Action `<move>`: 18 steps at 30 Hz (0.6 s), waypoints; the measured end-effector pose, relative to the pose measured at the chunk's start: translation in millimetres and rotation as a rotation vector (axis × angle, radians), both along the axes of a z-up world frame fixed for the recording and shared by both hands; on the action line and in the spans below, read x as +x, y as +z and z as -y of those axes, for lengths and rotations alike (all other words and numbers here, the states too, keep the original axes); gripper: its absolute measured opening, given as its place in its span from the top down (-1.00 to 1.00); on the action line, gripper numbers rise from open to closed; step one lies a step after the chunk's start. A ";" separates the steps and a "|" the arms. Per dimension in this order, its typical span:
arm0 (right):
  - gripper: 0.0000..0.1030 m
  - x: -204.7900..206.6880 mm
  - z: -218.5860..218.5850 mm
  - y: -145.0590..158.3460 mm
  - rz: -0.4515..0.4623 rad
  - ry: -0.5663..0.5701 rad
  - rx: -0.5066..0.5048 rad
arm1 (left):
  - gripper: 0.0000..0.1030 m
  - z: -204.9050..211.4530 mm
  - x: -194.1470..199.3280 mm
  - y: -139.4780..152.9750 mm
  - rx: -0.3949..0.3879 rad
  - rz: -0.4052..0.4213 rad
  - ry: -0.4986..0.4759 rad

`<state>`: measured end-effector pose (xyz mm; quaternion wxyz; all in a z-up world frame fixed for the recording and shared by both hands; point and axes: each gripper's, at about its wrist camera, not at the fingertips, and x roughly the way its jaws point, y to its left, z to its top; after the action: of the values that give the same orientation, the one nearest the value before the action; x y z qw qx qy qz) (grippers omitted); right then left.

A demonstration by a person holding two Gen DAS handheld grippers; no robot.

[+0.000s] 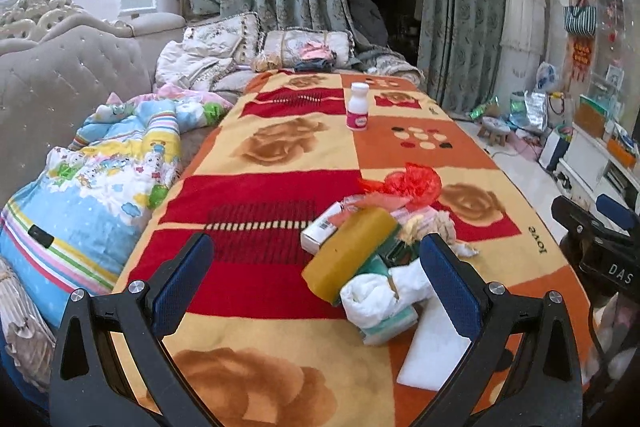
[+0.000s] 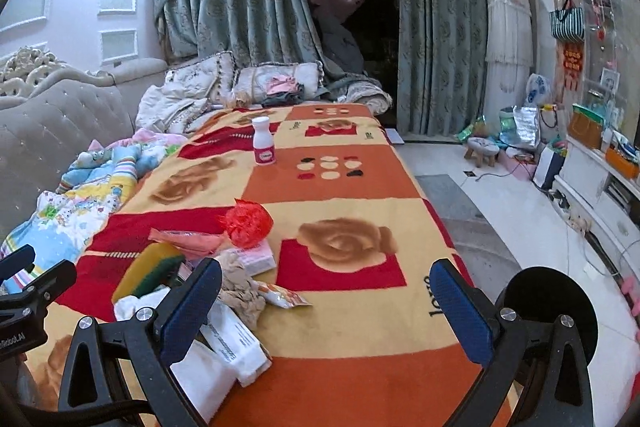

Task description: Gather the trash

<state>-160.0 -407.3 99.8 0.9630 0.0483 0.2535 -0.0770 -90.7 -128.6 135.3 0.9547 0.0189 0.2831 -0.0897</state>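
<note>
progress: barely starting, nothing being collected | left gripper [image 1: 316,275] hanging wide, holding nothing | right gripper [image 2: 326,307] hanging wide, holding nothing | remaining: trash pile [image 1: 376,243], white bottle [image 1: 357,107] sitting on blanket [image 1: 256,195]

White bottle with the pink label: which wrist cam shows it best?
Right wrist. The white bottle stands upright on the blanket, unobstructed, larger in frame, pink label legible as a band. Left wrist also shows it whole and upright, but smaller and farther up the frame.
</note>
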 end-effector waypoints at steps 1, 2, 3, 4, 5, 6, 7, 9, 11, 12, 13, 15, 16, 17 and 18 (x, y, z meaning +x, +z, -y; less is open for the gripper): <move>-1.00 -1.1 -0.9 1.9 0.009 0.002 0.000 | -0.99 -0.9 -0.1 0.8 -0.003 0.002 0.004; -1.00 -2.0 -1.4 3.9 0.016 0.002 0.000 | -0.99 -1.6 -0.3 1.5 -0.008 0.005 0.008; -1.00 -2.7 -2.2 5.8 0.022 0.003 0.000 | -0.99 -2.9 0.0 1.4 -0.014 0.005 0.010; -1.00 -2.5 -3.1 7.5 0.025 0.004 -0.001 | -0.99 -4.2 0.3 1.6 -0.021 0.003 0.010; -1.00 -3.2 -2.4 7.7 0.027 0.004 0.001 | -0.99 -4.7 0.1 1.5 -0.024 0.004 0.013; -1.00 -3.2 -2.8 8.9 0.032 0.003 0.002 | -0.99 -5.0 0.3 2.0 -0.024 0.007 0.017; -1.00 -2.6 -3.1 9.8 0.034 0.004 0.002 | -0.99 -5.3 -0.1 2.4 -0.023 0.013 0.020; -1.00 -3.1 -4.5 11.2 0.039 0.006 0.002 | -0.99 -6.2 -0.9 2.5 -0.025 0.017 0.022; -1.00 -3.8 -5.5 12.1 0.046 0.008 -0.002 | -0.99 -6.5 -1.4 2.7 -0.031 0.016 0.024; -1.00 -4.3 -5.1 12.5 0.049 0.009 -0.003 | -0.99 -6.7 -1.4 2.8 -0.033 0.016 0.025; -1.00 -4.6 -5.7 13.1 0.052 0.010 -0.004 | -0.99 -6.9 -1.2 3.2 -0.034 0.016 0.026; -1.00 -4.0 -6.3 13.5 0.051 0.013 -0.004 | -0.99 -7.1 -1.3 3.5 -0.033 0.016 0.026; -1.00 -3.7 -6.2 13.9 0.051 0.012 -0.004 | -0.99 -7.5 -1.1 3.9 -0.033 0.016 0.026; -1.00 -3.7 -6.2 14.4 0.053 0.013 -0.003 | -0.99 -8.2 -0.7 4.8 -0.032 0.016 0.025; -1.00 -3.6 -6.2 14.4 0.055 0.015 0.001 | -0.99 -8.2 -0.8 4.7 -0.032 0.016 0.027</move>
<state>-163.6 -401.1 114.1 0.9702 0.0489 0.2272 -0.0686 -91.4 -120.4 140.0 0.9583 0.0003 0.2742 -0.0812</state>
